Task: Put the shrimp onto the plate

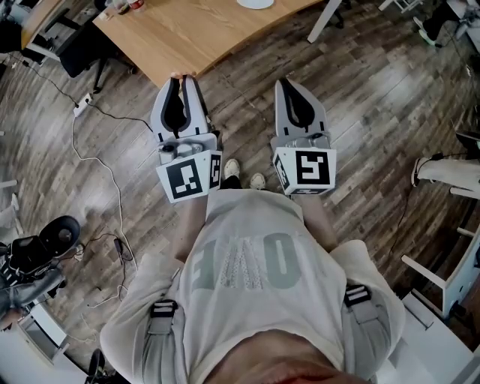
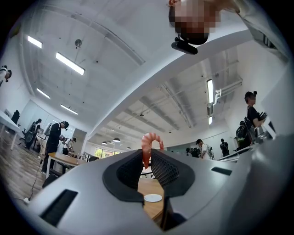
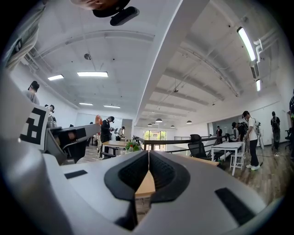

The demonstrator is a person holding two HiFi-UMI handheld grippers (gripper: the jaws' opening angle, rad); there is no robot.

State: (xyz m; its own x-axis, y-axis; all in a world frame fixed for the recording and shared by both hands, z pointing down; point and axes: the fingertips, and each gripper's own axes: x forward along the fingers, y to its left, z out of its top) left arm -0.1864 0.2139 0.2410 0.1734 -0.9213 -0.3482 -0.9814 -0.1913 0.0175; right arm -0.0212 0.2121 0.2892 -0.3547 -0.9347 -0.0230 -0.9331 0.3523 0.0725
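Note:
A curled pink shrimp [image 2: 148, 147] sticks up from between the pads of my left gripper [image 2: 147, 155], which is shut on it. In the head view that gripper [image 1: 182, 78] points at the near edge of the wooden table [image 1: 187, 34], a speck of shrimp [image 1: 178, 74] showing at its tip. The white plate [image 2: 152, 198] lies on the tabletop ahead of and below the shrimp; its rim [image 1: 255, 3] shows at the top of the head view. My right gripper [image 1: 291, 81] hangs beside the left over the floor, its tips [image 3: 148, 153] shut together on nothing.
Both grippers are held over plank flooring just short of the table. Cables [image 1: 97, 150] and a power strip [image 1: 82, 103] trail on the floor at left. A white table leg [image 1: 324, 21] stands at upper right, white furniture [image 1: 450, 277] at right. Several people stand farther off in the room.

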